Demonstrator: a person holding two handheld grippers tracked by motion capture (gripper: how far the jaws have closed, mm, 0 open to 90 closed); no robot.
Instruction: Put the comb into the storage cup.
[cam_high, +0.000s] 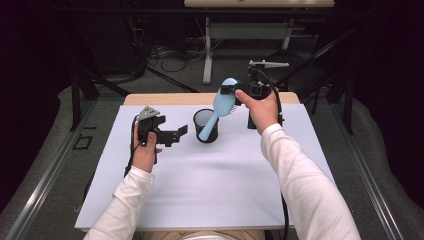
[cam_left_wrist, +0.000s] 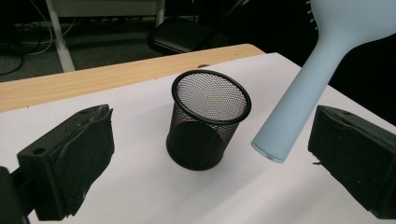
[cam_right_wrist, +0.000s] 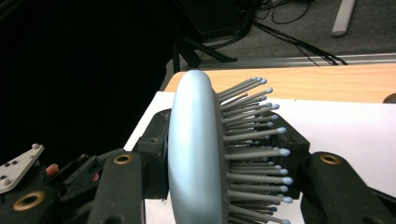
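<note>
In the high view the white table (cam_high: 200, 185) lies bare across the lower frame. At upper centre stands the mesh cup (cam_high: 206, 125), empty. The right gripper (cam_high: 231, 90) grips the blue hairbrush (cam_high: 220, 106) by its head, handle slanting down over the cup. At centre left, the left gripper (cam_high: 182, 131) gapes wide.

No readable txt, labels, brands or nos. anywhere – brush, cup, grippers, table all unmarked.
</note>
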